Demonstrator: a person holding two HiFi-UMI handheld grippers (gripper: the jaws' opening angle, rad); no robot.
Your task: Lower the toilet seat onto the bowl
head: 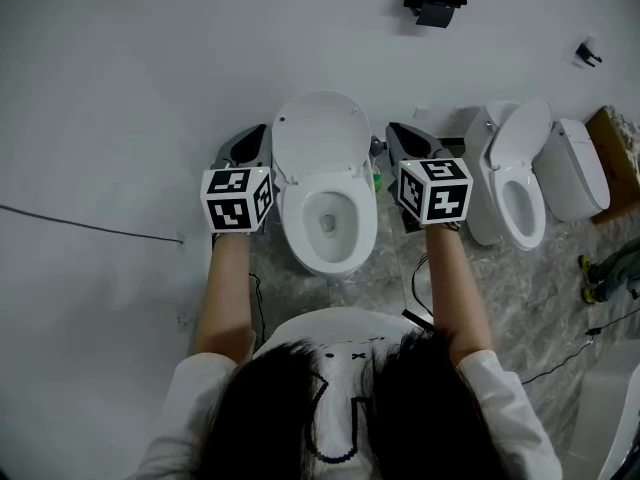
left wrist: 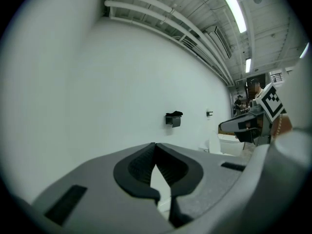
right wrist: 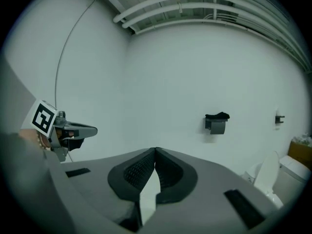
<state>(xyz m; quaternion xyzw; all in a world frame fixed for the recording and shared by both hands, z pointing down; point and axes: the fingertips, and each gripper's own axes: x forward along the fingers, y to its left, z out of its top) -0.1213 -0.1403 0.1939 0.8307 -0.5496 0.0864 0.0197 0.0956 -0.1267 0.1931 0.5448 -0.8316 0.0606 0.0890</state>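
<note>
A white toilet (head: 328, 223) stands against the wall in the middle of the head view. Its lid (head: 320, 133) is raised and leans back on the wall, and the open bowl shows below it. Whether the seat ring is up with the lid I cannot tell. My left gripper (head: 260, 130) hangs just left of the lid, jaws shut and empty (left wrist: 155, 144). To the lid's right, my right gripper (head: 393, 128) is also shut with nothing in it (right wrist: 155, 150). Both point at the white wall, roughly level. Each gripper view shows the other gripper at its side (left wrist: 243, 126) (right wrist: 73, 130).
A second toilet (head: 520, 183) with its lid up and a third (head: 575, 168) stand to the right. A black holder (head: 434, 2) and a small black fixture (head: 588, 54) hang on the wall. A cardboard box (head: 620, 158) sits far right. Cables lie on the marble floor (head: 420, 278).
</note>
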